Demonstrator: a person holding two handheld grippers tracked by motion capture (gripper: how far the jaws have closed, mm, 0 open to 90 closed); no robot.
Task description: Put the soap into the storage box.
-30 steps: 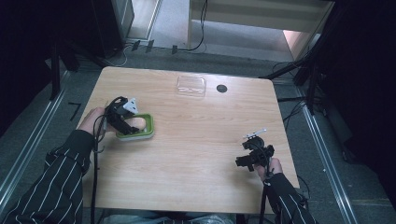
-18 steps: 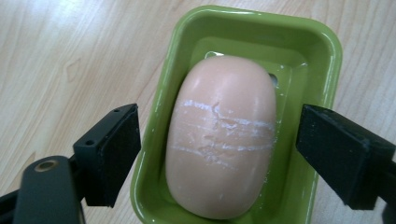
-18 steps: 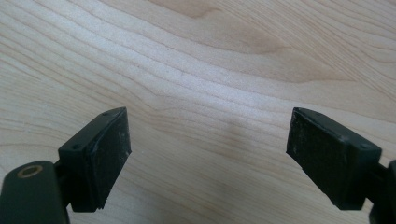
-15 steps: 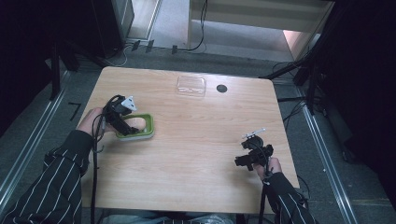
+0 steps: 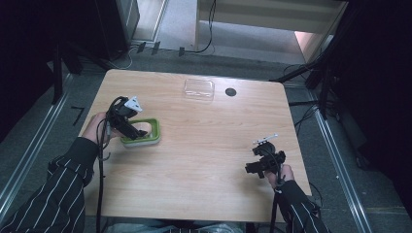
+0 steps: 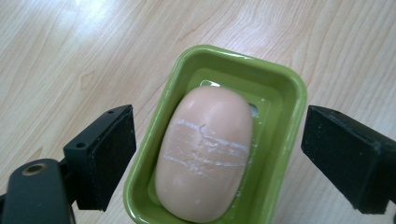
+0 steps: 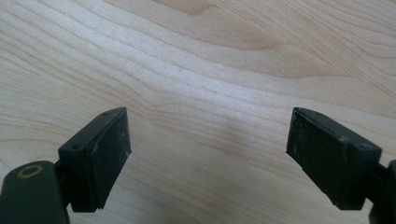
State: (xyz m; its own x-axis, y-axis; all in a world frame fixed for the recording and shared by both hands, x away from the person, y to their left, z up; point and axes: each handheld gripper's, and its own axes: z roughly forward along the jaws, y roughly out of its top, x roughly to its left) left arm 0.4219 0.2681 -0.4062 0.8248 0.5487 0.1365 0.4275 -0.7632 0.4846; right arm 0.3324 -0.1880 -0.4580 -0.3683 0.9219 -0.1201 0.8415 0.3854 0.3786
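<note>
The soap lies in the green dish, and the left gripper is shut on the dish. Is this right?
Not quite. The soap does lie in the green dish, but the left gripper is open: in the left gripper view its jaws, which have just been opening, stand clear of the dish on both sides.

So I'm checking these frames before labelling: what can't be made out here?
- High view: the bar of soap in the green dish is mostly covered by the left gripper.
- Left gripper view: the dish's near end is cut off by the bottom edge.
- High view: the small dark round thing is too small to identify; the clear container shows no readable contents.
</note>
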